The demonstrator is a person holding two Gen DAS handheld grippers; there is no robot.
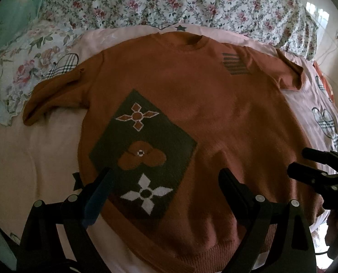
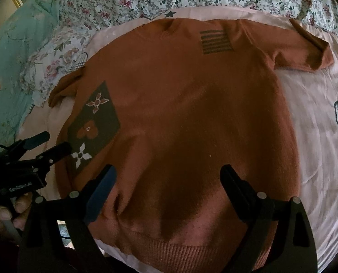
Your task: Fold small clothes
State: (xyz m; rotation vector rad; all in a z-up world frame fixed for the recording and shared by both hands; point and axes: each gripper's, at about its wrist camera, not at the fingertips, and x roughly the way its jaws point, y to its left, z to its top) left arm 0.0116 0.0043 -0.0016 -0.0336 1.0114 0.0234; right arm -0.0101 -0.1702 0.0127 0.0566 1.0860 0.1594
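Note:
A rust-orange short-sleeved knit sweater lies flat and face up on a pink sheet, neck away from me, ribbed hem nearest. It has a dark patch with flower shapes and a striped mark on the chest. It also shows in the right wrist view. My left gripper is open and empty above the lower left of the sweater. My right gripper is open and empty above the lower middle. Each gripper shows in the other's view, the right one and the left one.
A floral quilt is bunched along the far side of the bed. A floral pillow and teal bedding lie at the left. The pink sheet spreads out to the right of the sweater.

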